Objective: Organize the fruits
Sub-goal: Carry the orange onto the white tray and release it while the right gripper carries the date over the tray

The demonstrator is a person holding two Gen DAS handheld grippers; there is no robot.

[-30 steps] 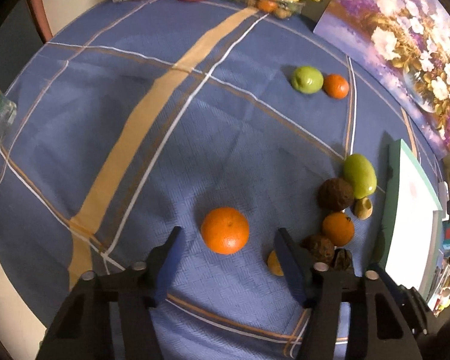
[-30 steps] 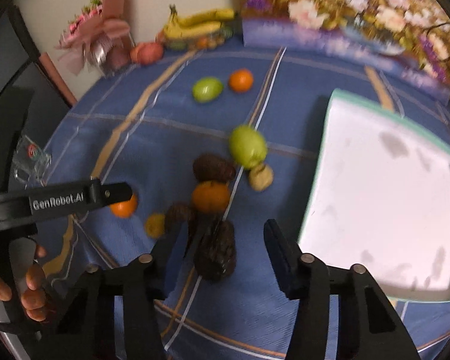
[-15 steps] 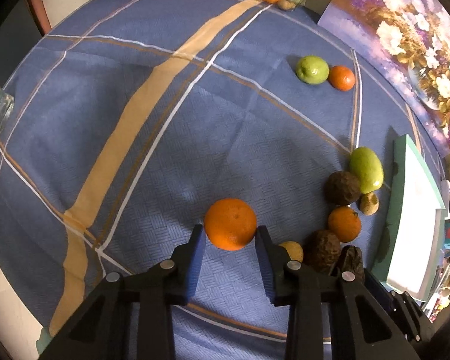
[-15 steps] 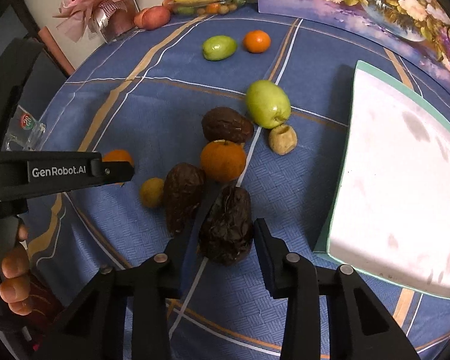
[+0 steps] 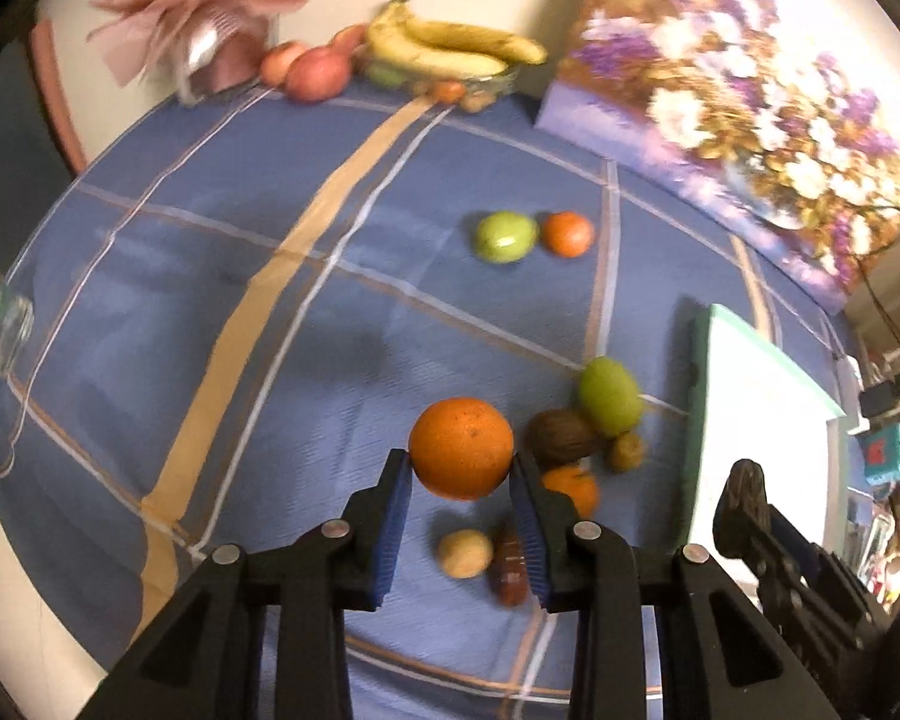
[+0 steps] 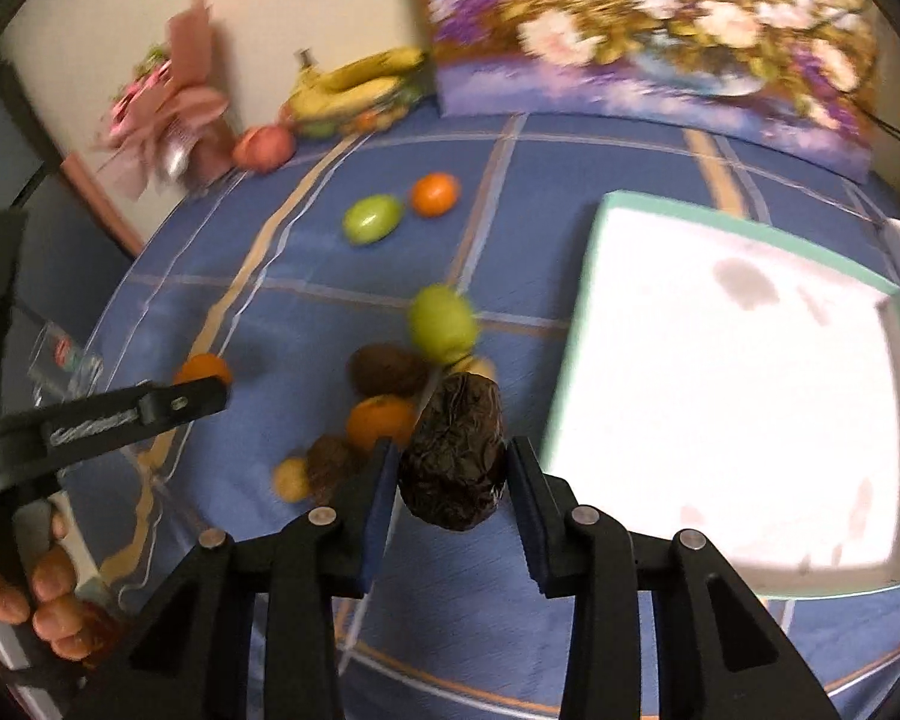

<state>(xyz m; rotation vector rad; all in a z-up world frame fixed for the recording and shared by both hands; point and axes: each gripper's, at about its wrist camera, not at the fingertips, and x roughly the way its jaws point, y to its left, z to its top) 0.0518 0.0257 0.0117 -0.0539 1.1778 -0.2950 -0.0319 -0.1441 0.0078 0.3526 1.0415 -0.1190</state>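
Blue checked tablecloth (image 5: 222, 312), fruit scattered mid-frame. My left gripper (image 5: 461, 483) clamps orange (image 5: 461, 447), right gripper (image 6: 450, 480) clamps wrinkly dark fruit (image 6: 455, 456), both lifted. Worry: round orange rolls out if I swing toward white tray (image 6: 726, 396) at right.

A lived-in home, likely a dining corner. The worktop (image 5: 150, 300) wears a blue checked tablecloth, with a flower painting (image 5: 720, 90) leaning on the plain wall. Beside it sit bananas (image 5: 450, 48) in a dish and a pink wrapped bouquet (image 5: 210, 18).
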